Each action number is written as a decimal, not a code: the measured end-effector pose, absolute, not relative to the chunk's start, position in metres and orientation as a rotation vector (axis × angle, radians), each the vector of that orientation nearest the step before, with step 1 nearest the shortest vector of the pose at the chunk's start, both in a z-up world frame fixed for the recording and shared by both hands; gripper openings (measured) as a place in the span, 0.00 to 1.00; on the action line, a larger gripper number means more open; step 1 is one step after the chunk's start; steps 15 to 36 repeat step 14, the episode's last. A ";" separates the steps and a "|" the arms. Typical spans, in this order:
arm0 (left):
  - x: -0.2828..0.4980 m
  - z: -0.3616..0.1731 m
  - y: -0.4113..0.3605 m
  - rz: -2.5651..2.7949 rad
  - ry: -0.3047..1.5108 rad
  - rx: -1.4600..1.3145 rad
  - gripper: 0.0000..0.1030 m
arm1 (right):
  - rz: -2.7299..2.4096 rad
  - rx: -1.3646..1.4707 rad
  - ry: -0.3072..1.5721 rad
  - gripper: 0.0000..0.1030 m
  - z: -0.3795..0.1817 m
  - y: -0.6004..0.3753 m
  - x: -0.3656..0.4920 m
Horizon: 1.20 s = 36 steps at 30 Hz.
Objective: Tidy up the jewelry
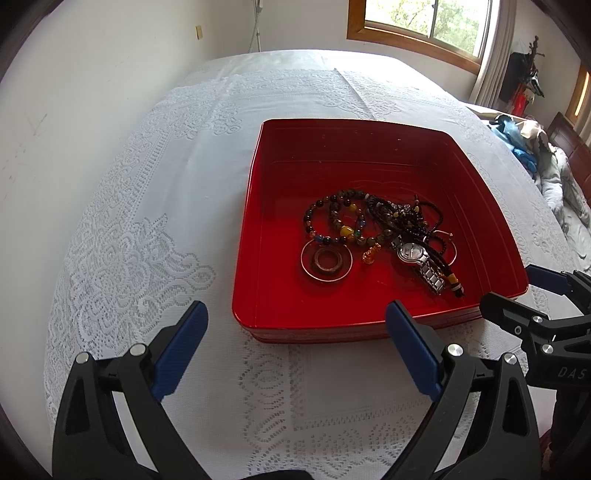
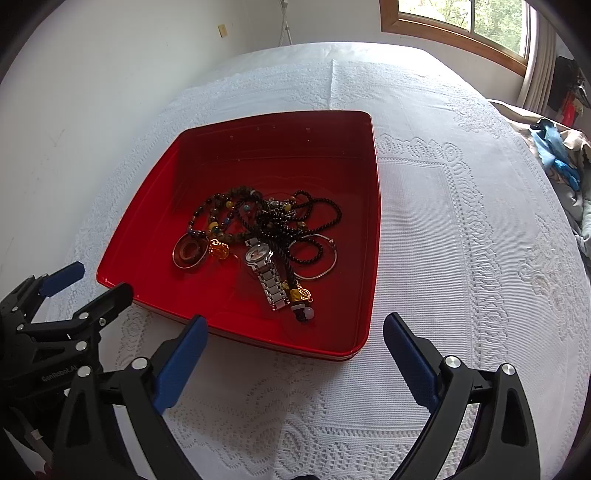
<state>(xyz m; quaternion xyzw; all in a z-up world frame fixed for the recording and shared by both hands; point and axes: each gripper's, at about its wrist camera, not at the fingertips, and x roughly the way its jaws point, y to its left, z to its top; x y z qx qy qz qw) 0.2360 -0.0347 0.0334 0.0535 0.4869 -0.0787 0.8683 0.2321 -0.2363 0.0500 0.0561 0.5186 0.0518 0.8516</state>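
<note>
Your left hand-held gripper (image 1: 297, 334) and right hand-held gripper (image 2: 295, 345) hover released, jaws spread, just short of the red tray (image 2: 364, 258) holding tangled bead bracelets (image 1: 340, 221) and a wristwatch (image 2: 260, 256).

This is a bedroom in a home. A white lace cloth (image 1: 155, 236) covers a broad flat surface against a plain white plastered wall (image 1: 92, 55). A wood-framed window (image 1: 424, 33) with a pale curtain (image 1: 495, 55) looks onto green trees. At the right, a dark wooden headboard (image 1: 569, 142) stands behind rumpled grey bedding (image 1: 565, 192) and crumpled blue cloth (image 2: 557, 151).
</note>
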 end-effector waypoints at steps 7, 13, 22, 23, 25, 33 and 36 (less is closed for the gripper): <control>0.236 0.034 -0.034 -0.165 1.019 0.109 0.93 | 0.110 0.118 1.091 0.93 0.050 -0.237 0.232; 0.235 0.035 -0.035 -0.171 1.021 0.109 0.93 | 0.111 0.118 1.091 0.93 0.050 -0.236 0.232; 0.235 0.035 -0.035 -0.171 1.020 0.108 0.93 | 0.111 0.117 1.091 0.93 0.050 -0.236 0.232; 0.235 0.035 -0.035 -0.171 1.020 0.108 0.93 | 0.111 0.117 1.091 0.93 0.050 -0.236 0.232; 0.235 0.035 -0.035 -0.171 1.020 0.108 0.93 | 0.111 0.117 1.091 0.93 0.050 -0.236 0.232; 0.235 0.035 -0.035 -0.171 1.020 0.108 0.93 | 0.111 0.117 1.091 0.93 0.050 -0.236 0.232; 0.235 0.035 -0.035 -0.171 1.020 0.108 0.93 | 0.111 0.117 1.091 0.93 0.050 -0.236 0.232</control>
